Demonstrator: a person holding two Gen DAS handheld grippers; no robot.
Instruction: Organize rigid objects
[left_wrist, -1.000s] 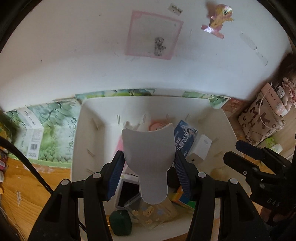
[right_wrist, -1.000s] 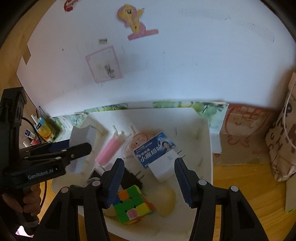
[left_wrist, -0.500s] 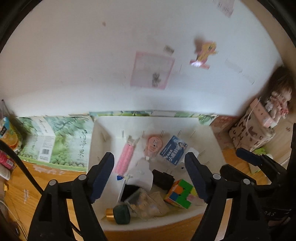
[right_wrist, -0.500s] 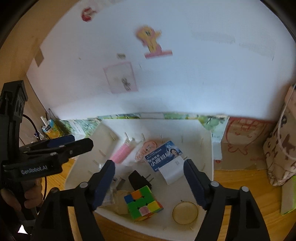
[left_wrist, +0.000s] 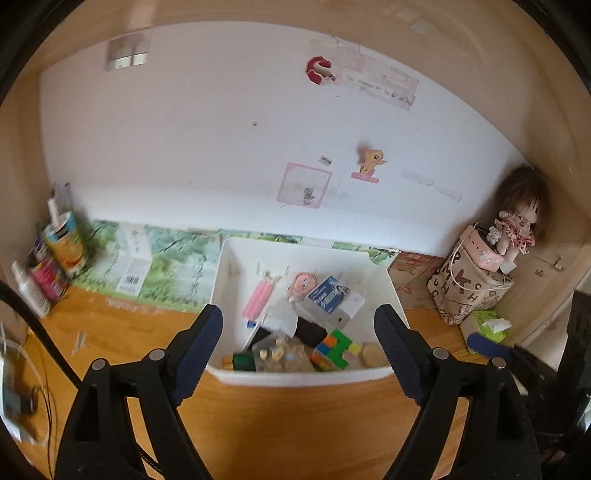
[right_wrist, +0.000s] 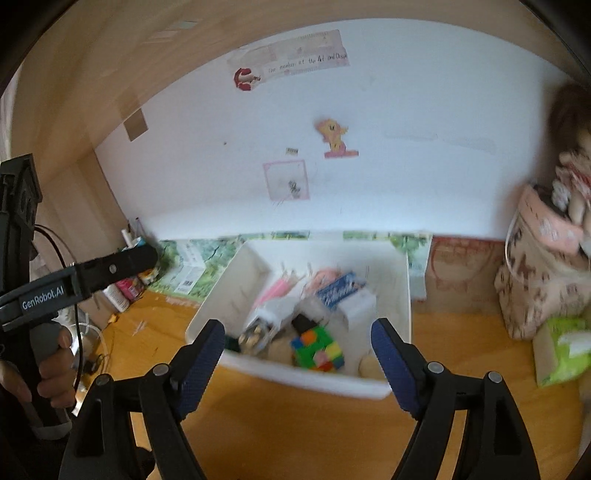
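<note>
A white bin (left_wrist: 295, 376) on the wooden desk holds several rigid things: a colour cube (left_wrist: 332, 350), a pink tube (left_wrist: 258, 299), a blue-and-white box (left_wrist: 328, 295), a white curved piece (left_wrist: 282, 319), a black plug (left_wrist: 310, 330) and a round wooden disc (left_wrist: 373, 355). My left gripper (left_wrist: 298, 314) hangs back from the bin's front wall with its jaws opening and nothing between them. My right gripper (right_wrist: 298, 325) is open and empty, also in front of the bin (right_wrist: 314, 384). The cube (right_wrist: 317, 349) is blurred in the right wrist view. A hand (right_wrist: 51, 369) holds the left gripper there.
A green printed carton (left_wrist: 155, 266) lies along the wall left of the bin. Bottles and packets (left_wrist: 55, 258) stand at the far left. A patterned bag (left_wrist: 472, 284) with a doll (left_wrist: 517, 221) on it and a green tissue pack (left_wrist: 487, 326) sit at the right.
The left gripper let go of the white curved piece, which now lies in the bin. Both grippers opened wider and drew back and up from the bin.
</note>
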